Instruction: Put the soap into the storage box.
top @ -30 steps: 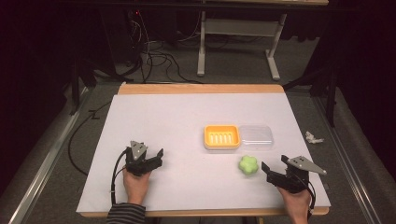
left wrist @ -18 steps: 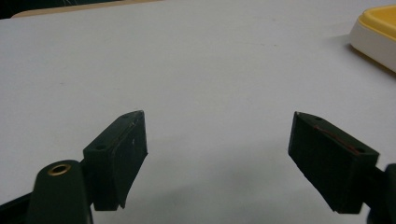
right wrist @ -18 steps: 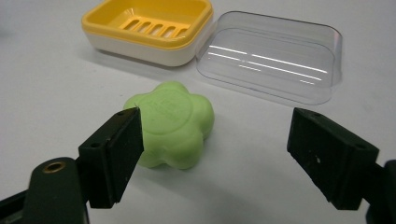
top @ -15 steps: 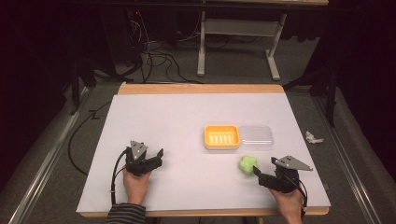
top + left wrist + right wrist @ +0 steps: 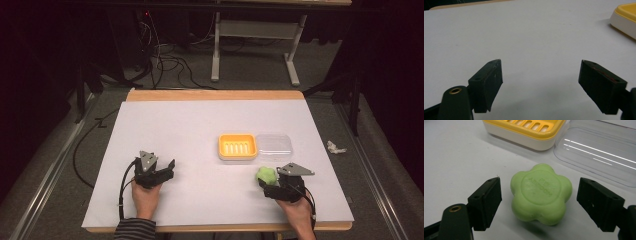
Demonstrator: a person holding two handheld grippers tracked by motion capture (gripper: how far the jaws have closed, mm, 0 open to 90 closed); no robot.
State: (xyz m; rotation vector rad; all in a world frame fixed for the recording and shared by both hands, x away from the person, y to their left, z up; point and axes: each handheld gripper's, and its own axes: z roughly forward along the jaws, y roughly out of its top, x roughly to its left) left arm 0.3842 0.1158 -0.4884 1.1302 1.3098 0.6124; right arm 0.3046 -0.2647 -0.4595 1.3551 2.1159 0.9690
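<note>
A green flower-shaped soap [image 5: 266, 175] [image 5: 540, 192] lies on the white table, just in front of a yellow slotted soap dish [image 5: 237, 146] [image 5: 524, 130]. My right gripper [image 5: 268, 183] [image 5: 540, 180] straddles the soap. Its jaws have just been closing, but a gap remains on each side and the pads do not touch it. A clear plastic lid [image 5: 273, 145] [image 5: 599, 155] sits against the dish's right side. At the front left my left gripper [image 5: 167, 169] [image 5: 541, 61] rests open with nothing between its jaws, and the dish's corner [image 5: 626, 15] shows at its right.
The white sheet [image 5: 200, 125] covers a wooden table whose edge shows at the back and front. A crumpled scrap [image 5: 336, 147] lies on the floor right of the table. Cables and a desk frame stand beyond the far edge.
My right gripper has slid left to the soap, which now sits between its jaws, and the jaws have narrowed. The left gripper has stayed put.
</note>
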